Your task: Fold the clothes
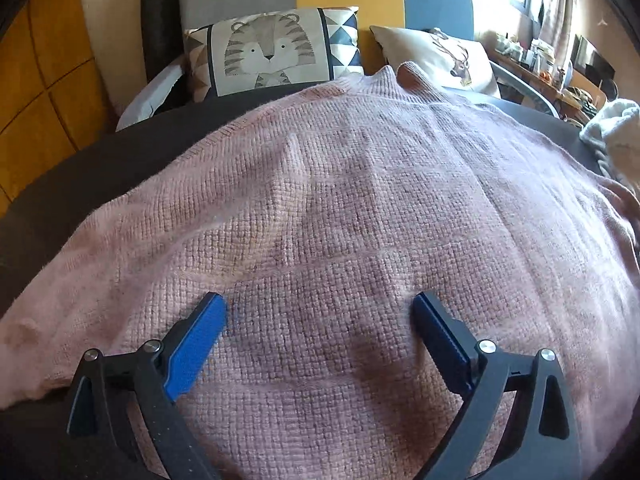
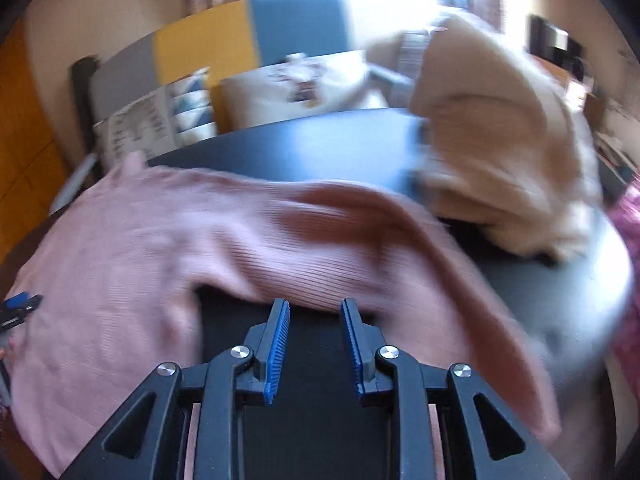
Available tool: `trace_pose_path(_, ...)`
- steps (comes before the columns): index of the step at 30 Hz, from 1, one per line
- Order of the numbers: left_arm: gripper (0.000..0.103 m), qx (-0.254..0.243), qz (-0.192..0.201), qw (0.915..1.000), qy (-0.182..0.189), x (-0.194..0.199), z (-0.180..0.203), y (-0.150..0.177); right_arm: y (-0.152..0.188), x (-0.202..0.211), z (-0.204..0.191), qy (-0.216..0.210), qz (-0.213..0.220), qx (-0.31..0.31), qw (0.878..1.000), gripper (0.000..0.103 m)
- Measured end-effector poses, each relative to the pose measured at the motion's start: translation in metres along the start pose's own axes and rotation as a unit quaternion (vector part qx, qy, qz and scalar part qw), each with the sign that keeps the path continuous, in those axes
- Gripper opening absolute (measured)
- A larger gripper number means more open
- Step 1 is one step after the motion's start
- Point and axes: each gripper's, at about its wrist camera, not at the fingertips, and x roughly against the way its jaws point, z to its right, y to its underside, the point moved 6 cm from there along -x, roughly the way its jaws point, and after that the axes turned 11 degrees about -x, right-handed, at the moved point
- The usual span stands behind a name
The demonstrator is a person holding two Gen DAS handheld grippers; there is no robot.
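Table (image 1: 120, 148) of dark, matte surface carries everything, and the pink knitted sweater (image 1: 360, 208), taken here as the landmark, lies spread over most of it with its collar at the far edge, towards the tiger cushion (image 1: 268, 50) and the deer cushion (image 1: 444, 56) on the seat beyond. To the right of the sweater a heap of cream clothing (image 2: 496, 152) waits on the same table, and a scrap of magenta cloth shows at the right edge of the right wrist view. That view is blurred, but 1 sleeve (image 2: 360, 240) of the sweater can be made out curving off the body towards the near right. Over the near part of the sweater's body the left claw (image 1: 320, 308) hangs with its jaws spread wide, nothing between them and no pad pressing the knit. Near the sweater's sleeve the right claw (image 2: 314, 316) has its jaws drawn narrow, and only bare table shows between them, so it holds nothing. My judgement is that the sweater is laid out but not yet folded, so step 1, bringing a sleeve across the body, is in hand. That next move calls for the right claw to close on the sleeve while the left steadies or pinches the body.
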Motion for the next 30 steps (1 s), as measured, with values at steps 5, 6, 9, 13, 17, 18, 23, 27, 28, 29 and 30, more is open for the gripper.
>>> trace_pose_path(5, 0.098, 0.006, 0.000, 1.0000, -0.004, 0.003, -0.004, 0.005, 0.016, 0.037, 0.084, 0.030, 0.001, -0.086, 0.996, 0.027)
trace_pose_path(6, 0.099, 0.004, 0.000, 1.0000, -0.008, 0.004, -0.003, 0.005, 0.020, 0.041, 0.099, 0.036, -0.001, -0.098, 0.994, 0.027)
trace_pose_path(9, 0.101, 0.007, -0.001, 0.9999, -0.009, 0.004, -0.004, 0.006, 0.027, 0.044, 0.128, 0.047, -0.004, -0.123, 0.991, 0.027)
trace_pose_path(13, 0.101, 0.005, 0.000, 0.9999, -0.017, 0.005, -0.002, 0.006, 0.033, 0.029, 0.143, 0.045, -0.020, -0.132, 0.990, 0.027)
trace_pose_path(17, 0.103, 0.007, -0.001, 0.9997, -0.022, 0.003, -0.002, 0.005, 0.034, 0.017, 0.148, 0.059, -0.021, -0.126, 0.990, 0.027)
trace_pose_path(18, 0.103, 0.008, -0.002, 0.9998, -0.020, 0.003, -0.002, 0.005, 0.033, 0.016, 0.148, 0.063, -0.018, -0.123, 0.990, 0.027)
trace_pose_path(23, 0.103, 0.009, -0.002, 0.9998, -0.019, 0.004, -0.004, 0.006, 0.024, 0.004, 0.145, 0.098, -0.013, -0.076, 0.992, 0.026)
trace_pose_path(27, 0.103, 0.008, -0.002, 0.9998, -0.019, 0.003, -0.004, 0.006, 0.009, -0.010, 0.151, 0.129, -0.015, -0.039, 0.991, 0.012)
trace_pose_path(28, 0.103, 0.008, -0.002, 0.9998, -0.019, 0.004, -0.004, 0.006, 0.003, -0.014, 0.157, 0.137, -0.015, -0.039, 0.990, 0.012)
trace_pose_path(29, 0.103, 0.008, -0.002, 0.9998, -0.019, 0.004, -0.004, 0.006, -0.004, -0.019, 0.163, 0.145, -0.014, -0.037, 0.989, 0.011)
trace_pose_path(30, 0.103, 0.008, -0.002, 0.9998, -0.019, 0.004, -0.003, 0.006, -0.010, -0.024, 0.169, 0.154, -0.012, -0.034, 0.987, 0.011)
